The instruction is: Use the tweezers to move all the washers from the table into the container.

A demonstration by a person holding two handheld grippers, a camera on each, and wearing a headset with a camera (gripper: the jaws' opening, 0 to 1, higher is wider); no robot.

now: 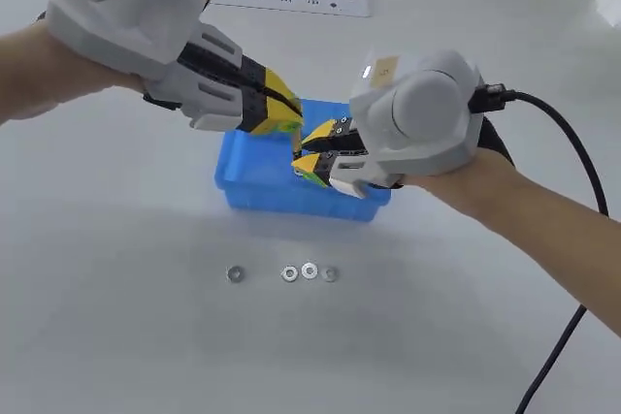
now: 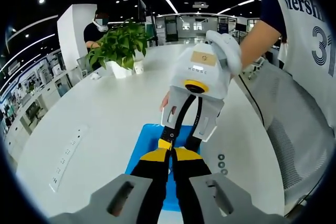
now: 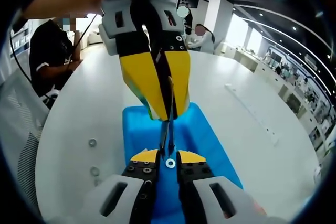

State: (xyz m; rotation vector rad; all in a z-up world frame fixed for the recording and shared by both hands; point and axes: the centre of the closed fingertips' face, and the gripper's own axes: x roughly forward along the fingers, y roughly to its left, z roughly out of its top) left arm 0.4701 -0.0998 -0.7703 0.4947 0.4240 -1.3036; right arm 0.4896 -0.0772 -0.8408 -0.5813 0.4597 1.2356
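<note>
We see the left gripper [image 3: 168,115] above the blue container [image 1: 281,197], its yellow jaws closed tight on the tweezers [image 3: 167,137], which point tips-down into the container. Our right gripper [image 3: 168,157] faces it from the opposite side. Its jaws stand close on either side of the tweezer tips with a narrow gap, and we cannot tell whether they press on the tweezers. One washer [image 3: 170,163] sits right at the tips over the container floor; whether it is held or lying there, we cannot tell. Four more washers [image 1: 289,273] lie in a row on the white tabletop [image 1: 116,269], near the container's front wall.
</note>
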